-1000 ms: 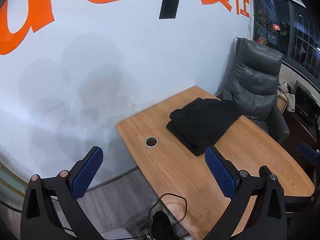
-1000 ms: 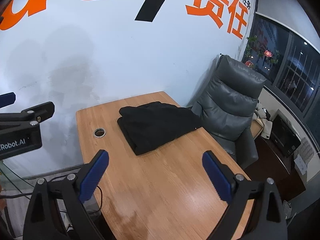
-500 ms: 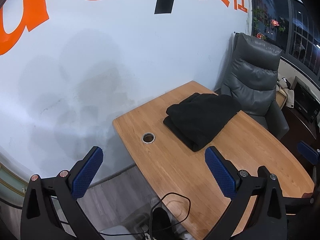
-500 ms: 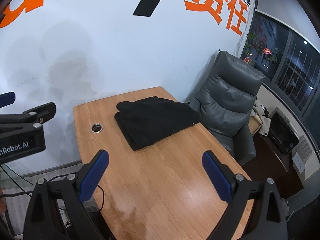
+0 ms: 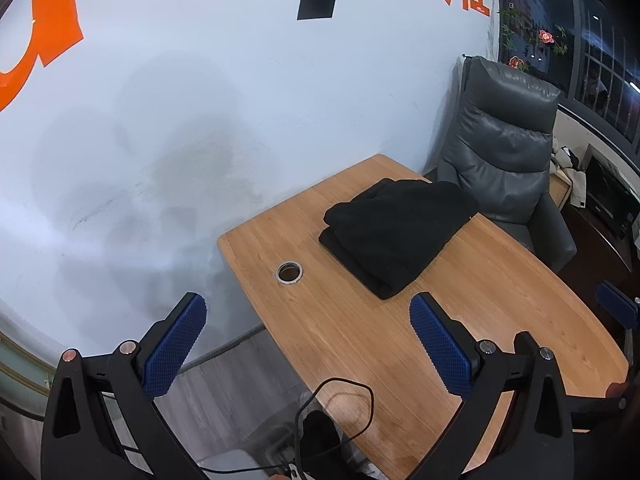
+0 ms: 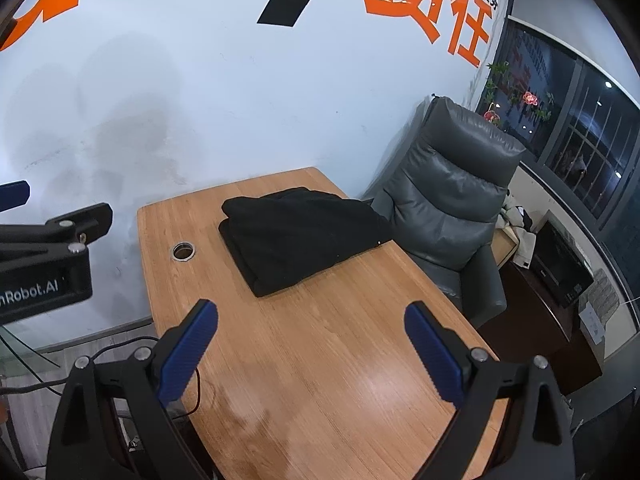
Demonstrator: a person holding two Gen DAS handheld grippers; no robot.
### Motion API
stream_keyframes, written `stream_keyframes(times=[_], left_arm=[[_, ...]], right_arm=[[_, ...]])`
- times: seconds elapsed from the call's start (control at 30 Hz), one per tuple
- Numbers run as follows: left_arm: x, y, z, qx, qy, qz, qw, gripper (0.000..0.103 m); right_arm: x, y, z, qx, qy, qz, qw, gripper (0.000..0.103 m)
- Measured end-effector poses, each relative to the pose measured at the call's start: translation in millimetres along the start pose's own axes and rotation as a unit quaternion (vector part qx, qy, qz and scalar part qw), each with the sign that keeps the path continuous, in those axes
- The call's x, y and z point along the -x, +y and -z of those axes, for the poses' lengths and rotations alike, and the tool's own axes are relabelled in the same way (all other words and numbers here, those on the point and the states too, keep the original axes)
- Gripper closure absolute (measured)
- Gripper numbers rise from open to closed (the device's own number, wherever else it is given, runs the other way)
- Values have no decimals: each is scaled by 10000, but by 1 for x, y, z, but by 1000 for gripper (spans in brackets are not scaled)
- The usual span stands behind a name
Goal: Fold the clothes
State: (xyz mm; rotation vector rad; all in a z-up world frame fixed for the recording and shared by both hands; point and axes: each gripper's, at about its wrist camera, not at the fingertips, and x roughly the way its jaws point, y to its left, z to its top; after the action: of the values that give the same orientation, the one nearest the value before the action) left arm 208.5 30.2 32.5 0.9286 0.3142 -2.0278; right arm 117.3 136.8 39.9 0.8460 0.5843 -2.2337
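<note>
Listener: Above the table, how are the two grippers held?

Describer: Both hover in the air, tilted down toward the wooden table (image 6: 320, 360). The left gripper (image 5: 306, 336) has its blue-padded fingers spread wide with nothing between them. The right gripper (image 6: 311, 344) is spread the same way, also empty. Neither touches anything.

Listener: Where is the clothing?

Describer: A black garment (image 6: 296, 236), folded into a thick bundle, lies on the far half of the table, well apart from both grippers. A round metal cable hole (image 6: 183, 251) sits just beside it on the left.

Listener: And the room?

Describer: A white wall (image 6: 240, 100) with large orange and black lettering stands behind the table. A grey leather armchair (image 6: 452, 200) is at the far right corner, near dark windows (image 6: 580, 140).
</note>
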Motion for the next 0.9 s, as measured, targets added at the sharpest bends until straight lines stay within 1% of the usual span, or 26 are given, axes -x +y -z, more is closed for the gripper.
stream_keyframes(times=[0.17, 0.37, 0.7, 0.9], left_arm=[[1, -2, -1, -14, -23, 38, 10000, 0], [-1, -9, -3, -168, -104, -218, 9996, 0], [-3, -2, -4, -73, -106, -99, 9999, 0], [-3, -5, -1, -150, -124, -44, 9998, 0]], right_arm=[[-3, 0, -1, 0, 19, -18, 10000, 6], [-6, 1, -1, 10, 45, -7, 10000, 6], [-7, 4, -4, 46, 17, 5, 10000, 6], [-8, 5, -3, 29, 20, -18, 10000, 6]])
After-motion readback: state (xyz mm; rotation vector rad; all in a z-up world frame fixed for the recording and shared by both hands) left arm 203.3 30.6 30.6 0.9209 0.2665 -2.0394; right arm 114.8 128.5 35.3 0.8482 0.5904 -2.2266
